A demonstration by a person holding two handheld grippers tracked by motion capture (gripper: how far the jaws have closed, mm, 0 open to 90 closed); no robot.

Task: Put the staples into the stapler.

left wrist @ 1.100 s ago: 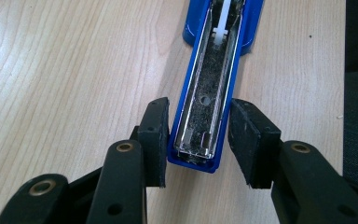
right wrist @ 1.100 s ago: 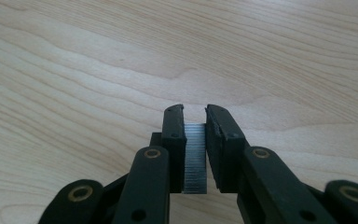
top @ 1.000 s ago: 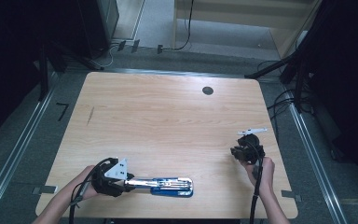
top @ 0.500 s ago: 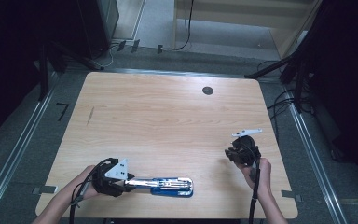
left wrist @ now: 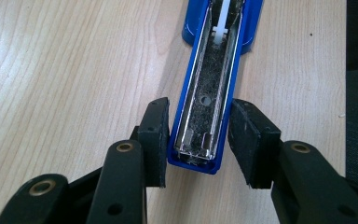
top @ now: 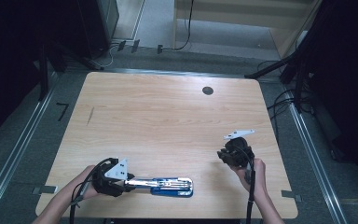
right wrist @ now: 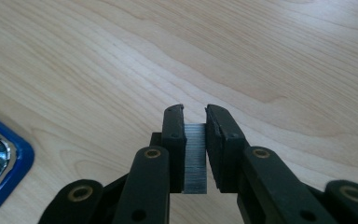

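We see the left gripper (left wrist: 199, 140) clamped across the near end of the open blue stapler (left wrist: 214, 79), lying at 6 o'clock on the table (top: 168, 112). Right gripper (right wrist: 195, 122) at 4 o'clock, jaws pinched on a strip of staples (right wrist: 195, 158).

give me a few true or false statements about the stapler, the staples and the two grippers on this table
1. The blue stapler lies opened, its metal channel facing up. True.
2. The left gripper has its jaws on either side of the stapler's end. True.
3. The right gripper is empty. False: it is shut on a strip of staples.
4. The stapler's channel is packed full of staples. False: the channel looks empty, with only a white pusher at its far end.
5. The staples are already resting in the stapler. False: in the high view the right gripper is well apart from the stapler.
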